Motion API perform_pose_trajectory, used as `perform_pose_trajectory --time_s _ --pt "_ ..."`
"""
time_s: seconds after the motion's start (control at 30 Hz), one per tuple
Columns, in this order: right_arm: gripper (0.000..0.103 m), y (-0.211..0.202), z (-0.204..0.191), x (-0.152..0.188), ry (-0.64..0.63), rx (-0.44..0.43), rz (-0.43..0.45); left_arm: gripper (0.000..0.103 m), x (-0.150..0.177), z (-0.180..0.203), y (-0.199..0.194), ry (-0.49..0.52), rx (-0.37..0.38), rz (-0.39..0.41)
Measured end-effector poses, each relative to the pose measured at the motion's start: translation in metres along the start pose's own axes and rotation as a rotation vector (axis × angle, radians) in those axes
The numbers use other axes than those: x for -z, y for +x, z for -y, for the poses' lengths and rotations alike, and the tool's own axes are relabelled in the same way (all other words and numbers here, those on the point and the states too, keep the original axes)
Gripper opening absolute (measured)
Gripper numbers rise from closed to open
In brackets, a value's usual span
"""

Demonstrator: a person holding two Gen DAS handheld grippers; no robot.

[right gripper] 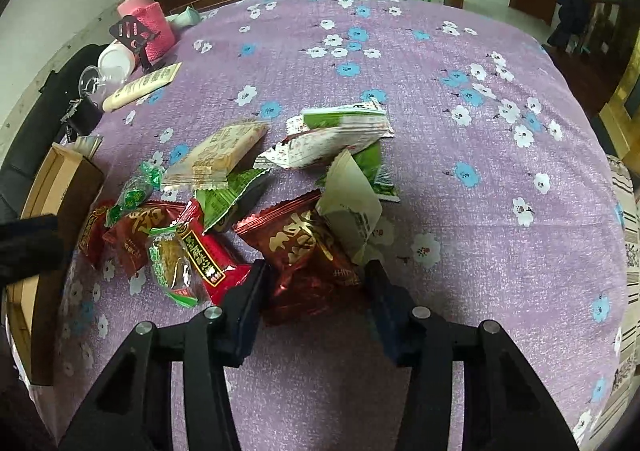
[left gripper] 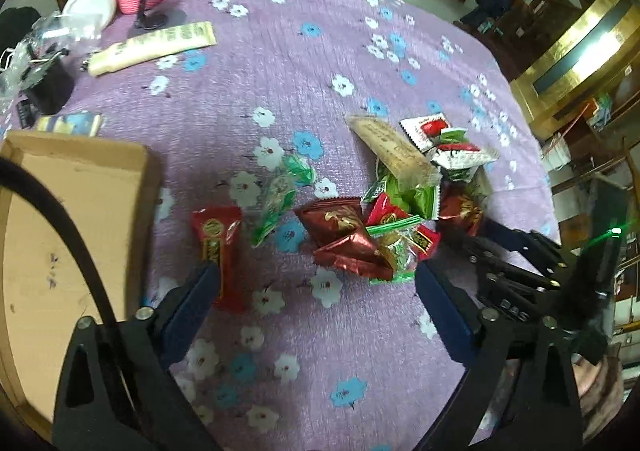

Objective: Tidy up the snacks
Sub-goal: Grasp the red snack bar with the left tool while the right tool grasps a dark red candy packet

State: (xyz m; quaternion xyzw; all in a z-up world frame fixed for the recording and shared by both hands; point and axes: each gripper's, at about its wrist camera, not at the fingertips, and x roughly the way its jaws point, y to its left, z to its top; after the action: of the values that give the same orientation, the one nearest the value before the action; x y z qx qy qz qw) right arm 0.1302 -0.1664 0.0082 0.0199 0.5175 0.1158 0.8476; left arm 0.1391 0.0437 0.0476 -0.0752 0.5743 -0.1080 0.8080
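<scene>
We saw the snack pile (left gripper: 404,203) on the worktop (left gripper: 280,63) ahead-right of our left hand-held gripper (left gripper: 316,291), the cardboard box (left gripper: 76,211) to its left.

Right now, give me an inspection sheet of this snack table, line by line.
Surface: purple floral tablecloth.
Job's things: loose snack packets piled mid-table; cardboard box at the left, nothing seen inside.
Clutter: pink-sleeved jar, cream tube, white cup in the far corner.
Grippers: left claw open, empty; right claw open around a dark red packet.
Cables: black cable over the box.
Surroundings: wooden doors, person standing far right.
</scene>
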Motion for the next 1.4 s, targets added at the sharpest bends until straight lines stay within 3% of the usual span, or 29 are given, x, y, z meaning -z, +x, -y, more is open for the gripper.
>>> perform_pose_trajectory --time_s 0.1,0.17,0.23,0.3,0.4,0.5,0.67,0.8,0.87,0.9,0.93,1.0,1.13,1.3,1.37,1.4 --pt "0.049 0.001 -0.001 -0.001 -0.007 0.001 0.001 0.091 -0.003 -0.004 0.015 -0.007 0.013 -0.06" --pt "0.049 0.001 0.0 -0.001 -0.008 0.002 0.001 0.086 -0.005 -0.005 0.015 0.012 0.007 -0.053" --pt "0.049 0.001 0.0 -0.001 -0.008 0.007 0.003 0.053 -0.006 -0.006 0.016 0.019 0.049 -0.095" --pt "0.049 0.001 0.001 0.0 -0.004 0.009 0.006 0.037 -0.006 -0.011 0.021 0.009 0.094 -0.139" --pt "0.049 0.0 0.0 0.001 -0.006 0.015 0.009 0.031 -0.001 -0.014 0.028 0.035 0.071 -0.17" --pt "0.049 0.0 0.001 0.003 -0.002 0.015 0.015 0.014 -0.002 -0.022 0.029 0.013 0.082 -0.164" --pt "0.049 -0.002 0.004 0.007 0.012 0.014 0.018 0.001 -0.003 -0.036 0.031 -0.043 0.082 -0.197" --pt "0.049 -0.004 0.005 0.009 0.019 0.012 0.016 0.0 -0.004 -0.037 0.021 -0.044 0.066 -0.181" --pt "0.049 -0.004 0.005 0.01 0.017 0.014 0.015 0.005 -0.006 -0.037 0.011 -0.044 0.073 -0.158" --pt "0.049 -0.004 0.005 0.01 0.018 0.013 0.014 0.018 -0.007 -0.036 0.005 -0.045 0.074 -0.142" --pt "0.049 -0.004 0.006 0.01 0.022 0.012 0.012 0.041 -0.008 -0.036 0.0 -0.039 0.061 -0.129" --pt "0.049 -0.004 0.006 0.009 0.025 0.009 0.009 0.07 -0.008 -0.036 -0.008 -0.036 0.036 -0.097" --pt "0.049 -0.004 0.007 0.009 0.028 0.003 0.007 0.075 -0.007 -0.044 -0.017 -0.071 0.025 -0.07" --pt "0.05 -0.005 0.008 0.009 0.034 -0.003 0.005 0.075 -0.007 -0.043 0.005 -0.083 -0.001 -0.119" --pt "0.05 -0.004 0.008 0.009 0.033 -0.005 0.005 0.073 -0.006 -0.04 0.012 -0.076 -0.027 -0.132" --pt "0.05 -0.004 0.008 0.009 0.032 -0.006 0.006 0.066 -0.006 -0.039 0.018 -0.073 -0.043 -0.153"
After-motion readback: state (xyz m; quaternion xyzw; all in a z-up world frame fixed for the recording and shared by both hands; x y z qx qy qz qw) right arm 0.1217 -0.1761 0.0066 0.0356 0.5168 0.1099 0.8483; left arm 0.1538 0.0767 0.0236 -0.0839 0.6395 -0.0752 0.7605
